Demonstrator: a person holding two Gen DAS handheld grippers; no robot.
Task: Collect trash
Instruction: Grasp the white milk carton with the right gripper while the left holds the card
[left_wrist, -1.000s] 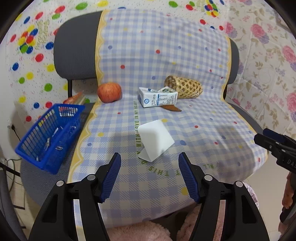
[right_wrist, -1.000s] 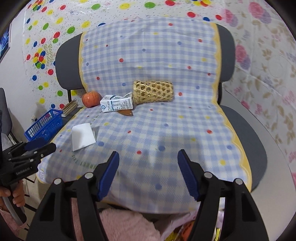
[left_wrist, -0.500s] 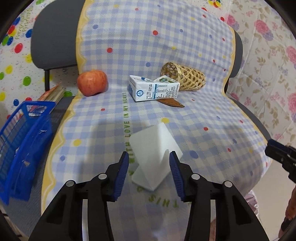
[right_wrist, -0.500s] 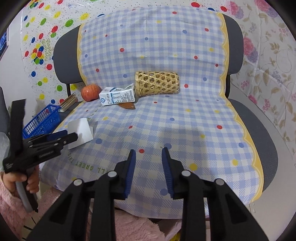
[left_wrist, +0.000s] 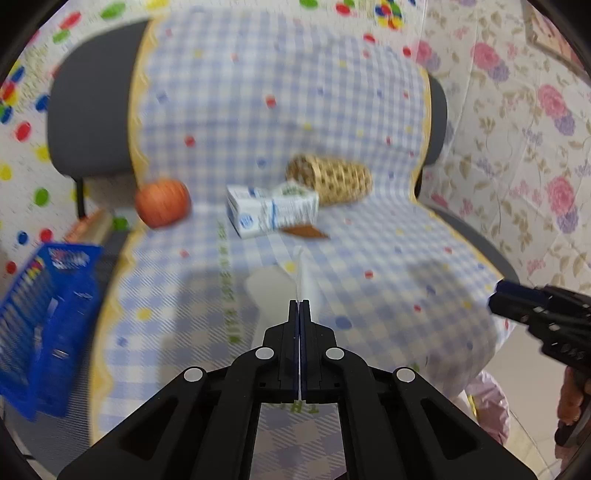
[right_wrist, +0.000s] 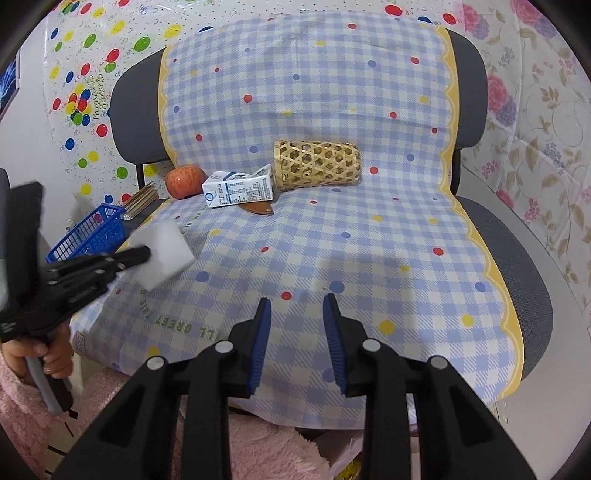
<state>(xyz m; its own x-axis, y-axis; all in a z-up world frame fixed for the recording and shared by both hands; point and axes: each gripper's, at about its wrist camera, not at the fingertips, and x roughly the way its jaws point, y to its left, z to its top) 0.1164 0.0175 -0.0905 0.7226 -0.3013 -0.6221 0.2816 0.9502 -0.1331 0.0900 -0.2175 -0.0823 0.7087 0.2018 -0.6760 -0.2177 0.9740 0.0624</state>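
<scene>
Nearest, left hand-held gripper (left_wrist: 299, 303) clenched tight on a white folded paper (right_wrist: 164, 254), pads pressed flat together with the thin sheet edge pinched between them. Seen from the right wrist view as lifted at the front left part of the seat, one corner of the sheet caught at the fingertips, the rest of it sticking out tilted above the cloth. Held from below by a hand (right_wrist: 40, 356) wrapped round the grey handle, pink fleecy sleeve beside it.

Right hand-held gripper (right_wrist: 297, 308) part-way closed and grasping nothing, only checked cloth (right_wrist: 369, 236) showing in the gap between its 2 blue pads; hovering over the front edge of the seat, well apart from the paper.

Under everything, a grey chair (right_wrist: 517, 258) draped with that blue-and-white checked cloth, dotted in red, yellow and blue, yellow scalloped border down both sides.

Left of the seat, a blue plastic basket (right_wrist: 88, 232), tilted, beside the chair's edge.

Farther back, near the seat's rear, 1 milk carton (right_wrist: 238, 190) lying on its side, a brown leaf-like scrap (right_wrist: 258, 209) touching its lower edge. Just left of the carton, a red apple (right_wrist: 184, 181). Just right of it, a woven bamboo cylinder (right_wrist: 317, 164) lying on its side, open end toward the carton.

Behind the chair, spotted plastic sheeting at left, flowered sheeting at right.
</scene>
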